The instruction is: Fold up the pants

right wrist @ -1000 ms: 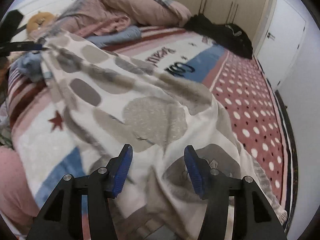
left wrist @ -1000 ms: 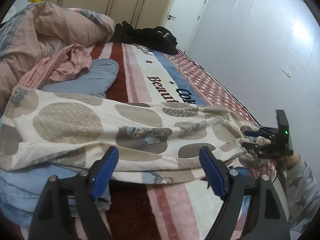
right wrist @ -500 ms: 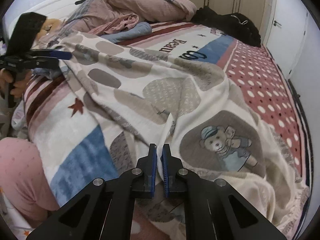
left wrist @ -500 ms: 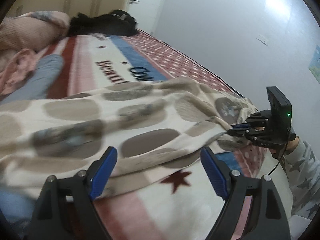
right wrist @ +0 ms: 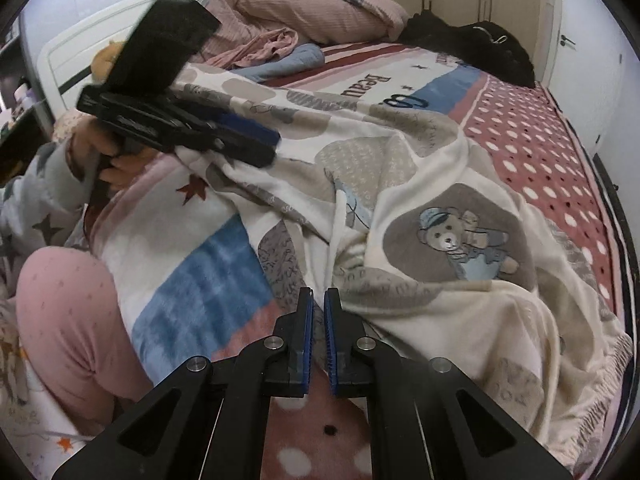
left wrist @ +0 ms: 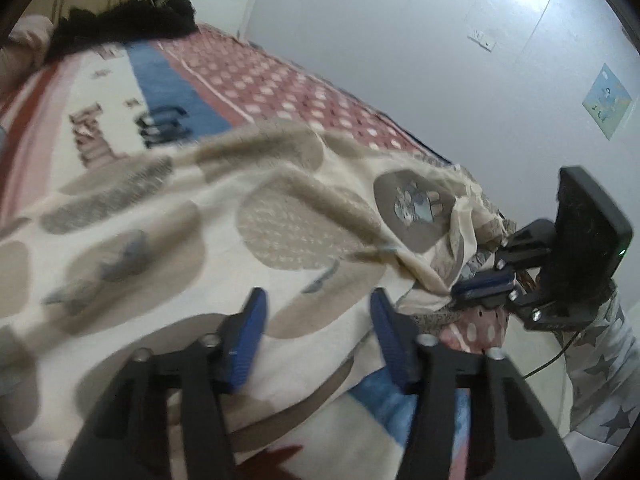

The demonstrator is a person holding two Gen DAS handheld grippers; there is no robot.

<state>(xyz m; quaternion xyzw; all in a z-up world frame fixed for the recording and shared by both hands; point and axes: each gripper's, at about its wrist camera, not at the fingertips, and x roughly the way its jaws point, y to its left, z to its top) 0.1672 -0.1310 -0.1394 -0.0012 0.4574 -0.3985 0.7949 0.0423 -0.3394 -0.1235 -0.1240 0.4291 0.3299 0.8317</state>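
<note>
Right gripper clamped on pyjama pants edge, left gripper half-open, jaws just closing over fabric; pinch both layers squarely before lifting across bed.

Pants lie spread across the bed (heaped bedding behind them).

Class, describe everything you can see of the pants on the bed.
The pants look like soft cream fleece printed with big grey-brown ovals and a teddy bear in a blue cap. They lie spread and rumpled across the patterned blanket, not yet folded flat. The right gripper is shut on a fold at the near edge. The left gripper has just been closing; its blue pads straddle the cloth, apparently not yet pressing it.
</note>
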